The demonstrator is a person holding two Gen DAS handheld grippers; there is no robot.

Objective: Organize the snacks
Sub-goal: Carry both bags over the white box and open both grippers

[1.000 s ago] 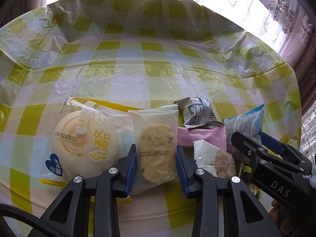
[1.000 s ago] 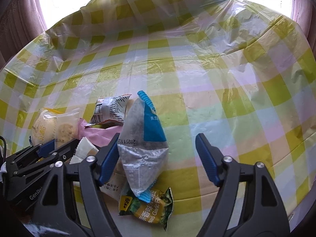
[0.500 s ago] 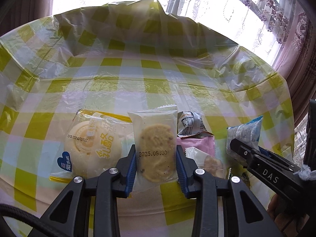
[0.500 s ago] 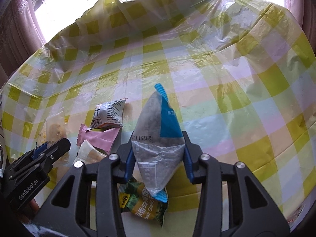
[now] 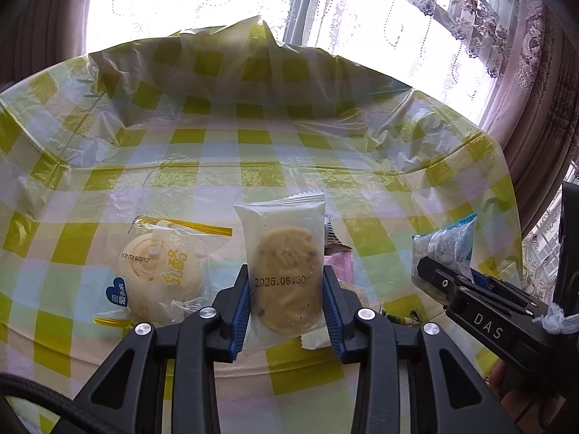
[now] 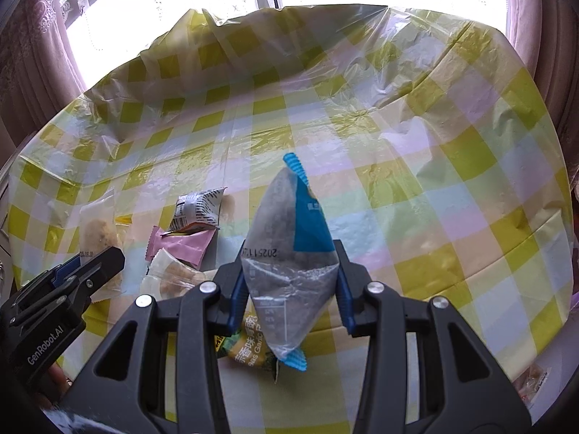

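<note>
Left wrist view, left tool (image 5: 286,305) clenching cookie packet (image 5: 284,275), right tool (image 6: 289,289) gripping blue-grey pouch (image 6: 289,256) — labels unreadable

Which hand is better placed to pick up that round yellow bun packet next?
Left: the bun packet lies just beside the left tool, though that is shut on the cookie packet; the right tool sits farther off.

Left gripper (image 5: 286,309) angled downward, fingers (image 5: 241,307) clamped on a cookie packet (image 5: 284,271), right gripper (image 6: 289,289) alongside, pinching a grey-blue pouch (image 6: 289,249)
</note>
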